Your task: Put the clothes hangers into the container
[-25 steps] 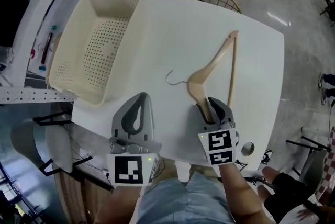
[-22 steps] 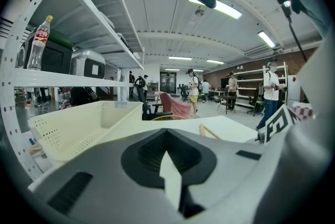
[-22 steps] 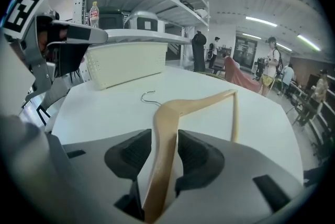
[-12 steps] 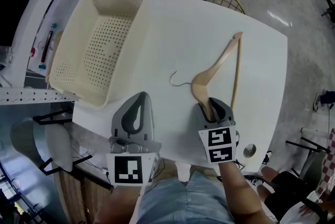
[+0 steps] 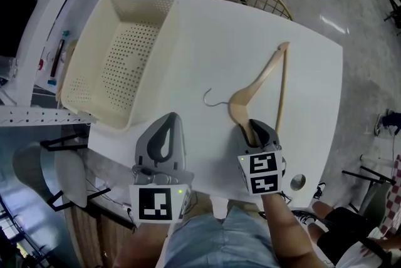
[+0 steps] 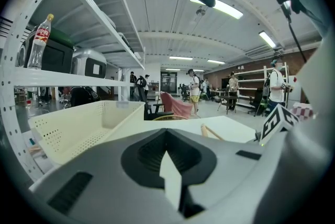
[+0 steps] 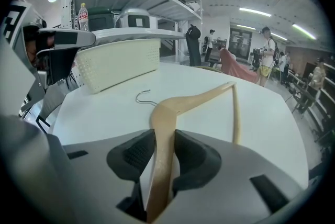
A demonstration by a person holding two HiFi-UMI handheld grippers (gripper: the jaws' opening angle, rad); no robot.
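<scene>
On the white table (image 5: 313, 72) in a shelved workshop, the right gripper (image 5: 252, 130) is closing its fingers on the near arm of the pale wooden clothes hanger (image 5: 237, 107) lying right of centre, while the left gripper (image 5: 168, 118) is sitting clenched and empty, so a lift leftward into the cream perforated basket (image 5: 153, 54) is probably coming next.
</scene>
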